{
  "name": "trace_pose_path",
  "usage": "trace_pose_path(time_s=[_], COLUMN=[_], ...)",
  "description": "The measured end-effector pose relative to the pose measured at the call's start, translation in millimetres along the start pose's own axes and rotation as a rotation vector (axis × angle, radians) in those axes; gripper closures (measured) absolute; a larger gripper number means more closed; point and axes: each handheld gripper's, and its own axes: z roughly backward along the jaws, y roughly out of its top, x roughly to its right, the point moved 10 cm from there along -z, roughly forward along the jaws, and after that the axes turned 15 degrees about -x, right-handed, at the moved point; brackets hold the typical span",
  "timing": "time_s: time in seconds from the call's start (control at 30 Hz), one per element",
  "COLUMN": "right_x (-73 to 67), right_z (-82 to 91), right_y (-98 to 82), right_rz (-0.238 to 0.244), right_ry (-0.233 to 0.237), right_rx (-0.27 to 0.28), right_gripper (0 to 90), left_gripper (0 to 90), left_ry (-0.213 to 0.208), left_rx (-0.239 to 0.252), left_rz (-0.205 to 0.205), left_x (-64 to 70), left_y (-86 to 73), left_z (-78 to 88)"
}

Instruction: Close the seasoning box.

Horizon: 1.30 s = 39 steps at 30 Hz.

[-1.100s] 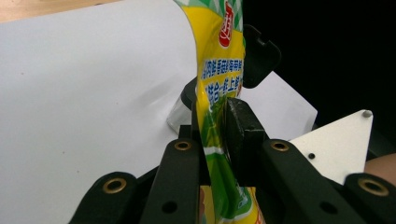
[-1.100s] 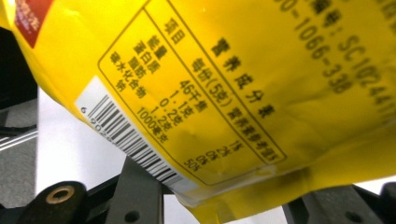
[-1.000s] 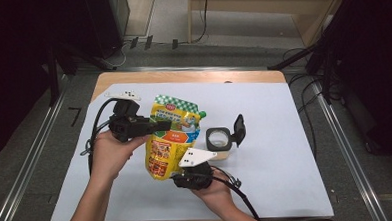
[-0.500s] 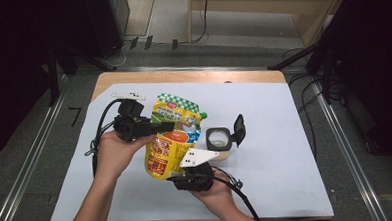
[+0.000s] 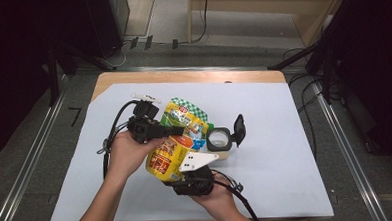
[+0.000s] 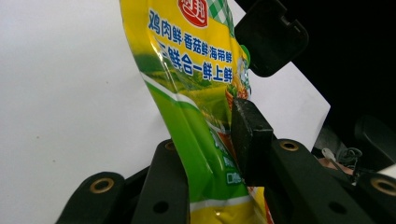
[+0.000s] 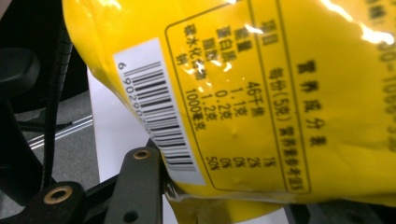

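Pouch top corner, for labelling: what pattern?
Green-and-white check on the pouch; clearest in the high view.

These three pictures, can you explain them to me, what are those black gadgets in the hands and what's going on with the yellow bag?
A person at a table covered in white paper holds a handheld two-jaw tool in each hand. One picture looks down from above. The other two come from small cameras riding on each tool, looking along its black jaws. The left gripper pinches the yellow seasoning pouch near its middle; the right gripper holds its lower end, barcode side showing. Beside the pouch stands a clear container with its black flip lid open.
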Motion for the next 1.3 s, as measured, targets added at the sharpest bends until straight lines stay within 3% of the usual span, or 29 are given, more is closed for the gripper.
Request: trace_pose_path(time_s=[0.13, 0.7, 1.0, 1.3], right_x=[-3.3, -4.6, -4.8, -1.0], right_z=[0.0, 2.9, -0.7, -4.4], right_y=[-0.7, -0.4, -2.9, -5.0], right_rz=[0.003, -0.021, 0.007, -0.006], right_ry=[0.009, 0.022, -0.007, -0.014], right_rx=[-0.005, -0.010, -0.029, -0.049], right_gripper=[60.4, 59.0, 56.2, 56.5], left_gripper=[76.5, 74.4, 74.0, 74.0], left_ry=[0.005, 0.007, 0.017, 0.030], left_rx=[-0.027, -0.057, -0.072, -0.092], left_rz=[-0.004, 0.011, 0.012, 0.008], left_x=[2.2, 5.8, 6.3, 6.5], left_y=[0.8, 7.4, 7.8, 10.4], left_z=[-7.7, -24.1, -27.2, -33.3])
